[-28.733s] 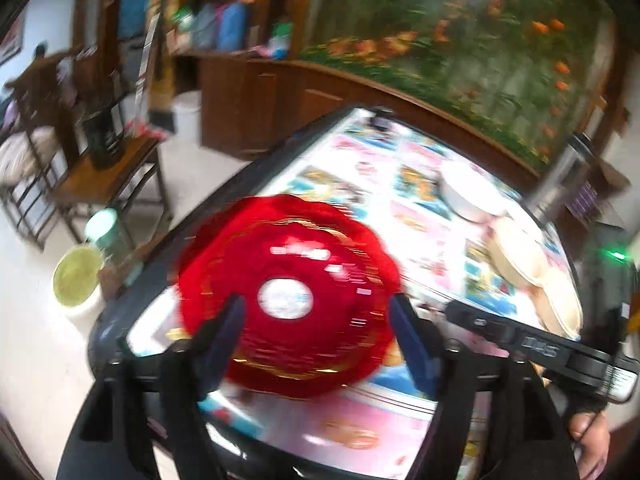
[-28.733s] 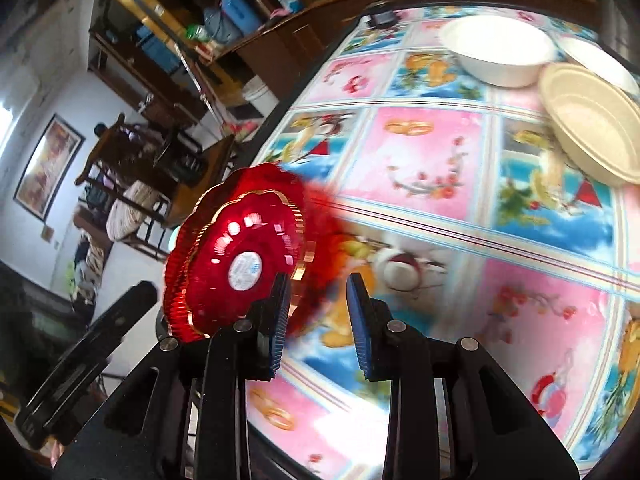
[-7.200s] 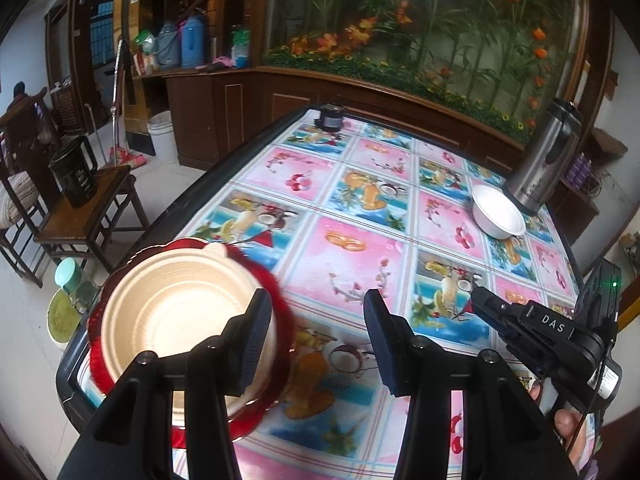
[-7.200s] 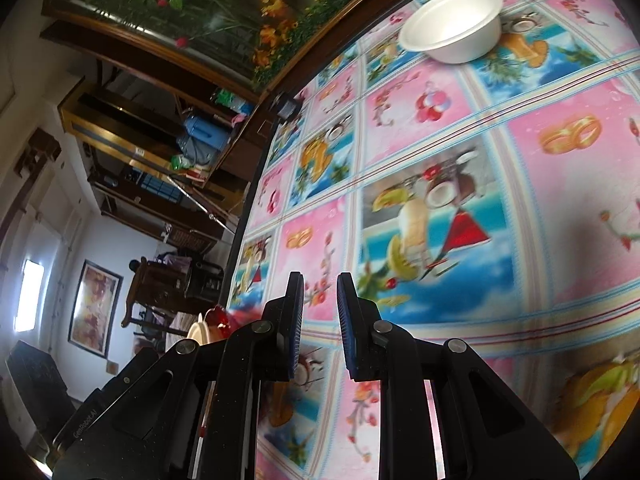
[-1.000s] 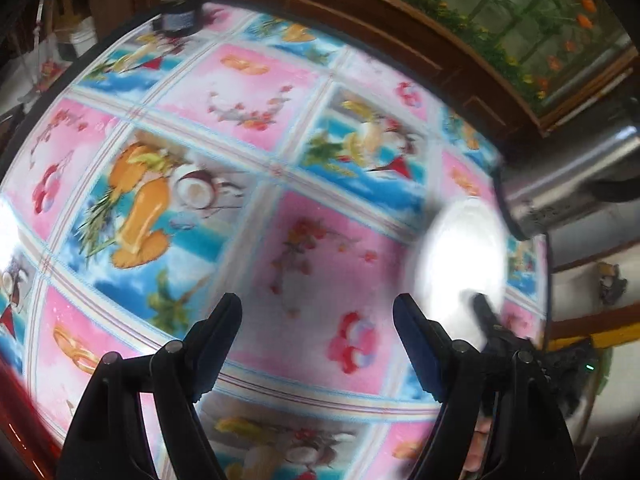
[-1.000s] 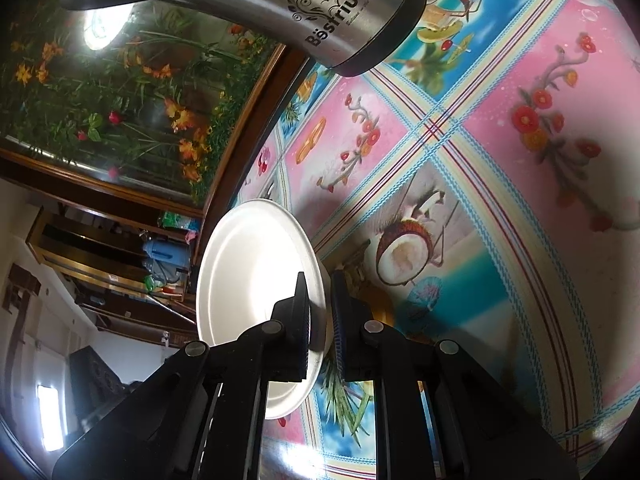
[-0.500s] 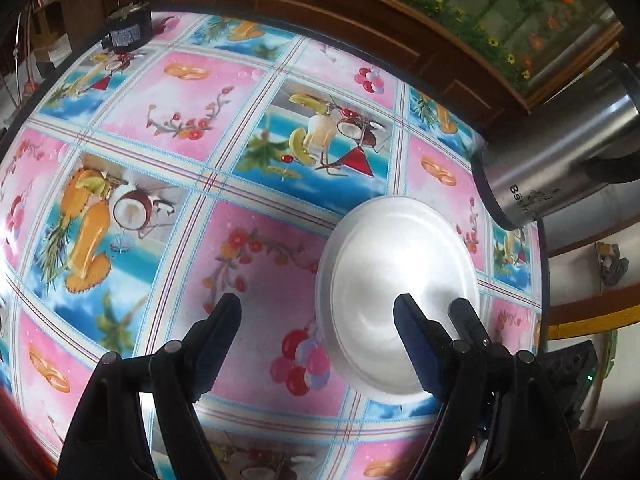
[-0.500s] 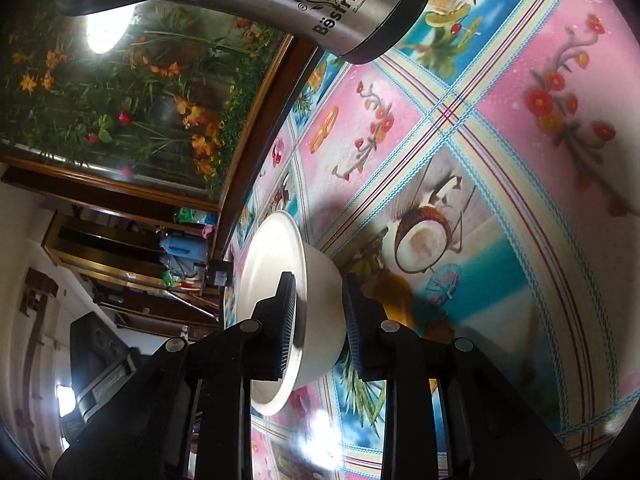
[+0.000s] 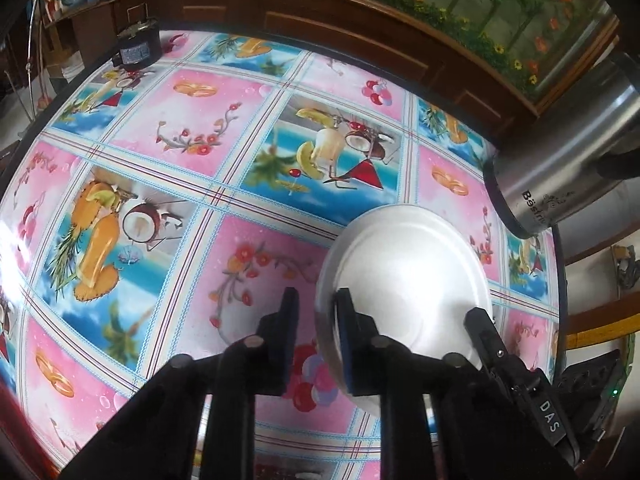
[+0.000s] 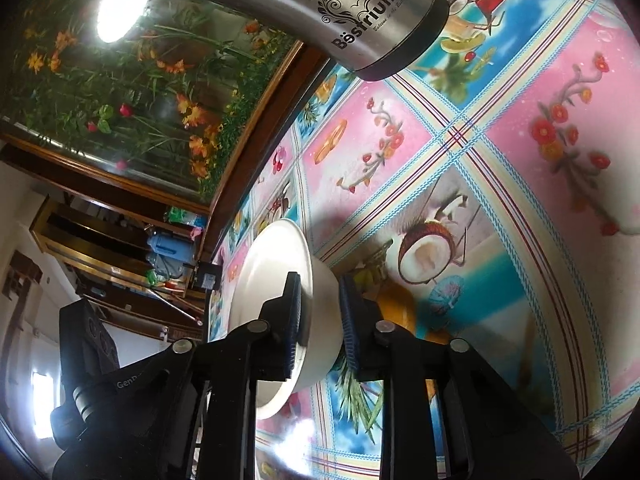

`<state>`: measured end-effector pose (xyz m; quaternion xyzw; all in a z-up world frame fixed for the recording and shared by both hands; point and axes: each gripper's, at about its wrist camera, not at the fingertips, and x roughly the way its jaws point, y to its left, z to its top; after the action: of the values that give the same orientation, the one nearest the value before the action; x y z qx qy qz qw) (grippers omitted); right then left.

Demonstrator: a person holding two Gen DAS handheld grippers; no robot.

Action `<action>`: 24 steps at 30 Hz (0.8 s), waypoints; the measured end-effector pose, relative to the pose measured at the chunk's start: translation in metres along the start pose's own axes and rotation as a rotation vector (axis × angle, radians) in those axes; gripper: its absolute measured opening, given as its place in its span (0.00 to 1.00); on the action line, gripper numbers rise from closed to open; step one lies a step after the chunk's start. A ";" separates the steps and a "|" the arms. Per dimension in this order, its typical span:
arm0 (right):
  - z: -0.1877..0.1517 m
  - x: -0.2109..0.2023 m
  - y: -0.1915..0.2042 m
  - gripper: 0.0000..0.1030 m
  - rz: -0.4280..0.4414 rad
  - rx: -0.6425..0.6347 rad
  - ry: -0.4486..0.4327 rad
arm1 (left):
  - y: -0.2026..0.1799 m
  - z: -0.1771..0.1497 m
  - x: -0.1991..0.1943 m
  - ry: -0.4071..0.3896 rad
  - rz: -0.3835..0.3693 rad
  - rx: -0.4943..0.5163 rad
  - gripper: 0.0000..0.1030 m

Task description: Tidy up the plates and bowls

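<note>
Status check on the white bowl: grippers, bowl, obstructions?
Both grippers straddle the white bowl rim: left gripper, right gripper. Grip contact unclear. Bowl tilted on the tablecloth. Steel flask close behind.

The left gripper (image 9: 314, 340) has its two black fingers on either side of the near left rim of a white bowl (image 9: 412, 276), one finger outside the bowl and one inside it, and there is a small gap between them. The bowl sits on a table (image 9: 192, 120) with a shiny cloth full of pink and blue squares with fruit and flowers, and the right gripper (image 9: 480, 324) pokes in at the bowl's right side. A silver jug (image 9: 560, 168) stands just past the bowl, and a small black jar (image 9: 138, 50) is far off at the back corner.
</note>
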<state>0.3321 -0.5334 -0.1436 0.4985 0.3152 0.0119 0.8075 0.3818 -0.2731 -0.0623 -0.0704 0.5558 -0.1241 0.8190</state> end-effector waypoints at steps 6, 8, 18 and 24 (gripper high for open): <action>0.000 -0.003 0.002 0.13 -0.025 -0.029 -0.020 | -0.006 -0.004 0.000 -0.012 -0.003 0.018 0.08; 0.002 -0.002 -0.001 0.13 -0.008 -0.015 -0.012 | -0.006 -0.005 -0.001 -0.021 -0.004 0.019 0.08; -0.002 0.004 -0.006 0.11 0.038 0.026 0.034 | 0.006 -0.019 -0.011 -0.063 -0.034 0.012 0.08; -0.011 0.005 0.003 0.11 0.024 -0.003 0.052 | 0.017 -0.033 -0.019 -0.076 -0.044 -0.012 0.09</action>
<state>0.3309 -0.5216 -0.1468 0.5007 0.3300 0.0351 0.7995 0.3468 -0.2504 -0.0622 -0.0924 0.5233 -0.1360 0.8361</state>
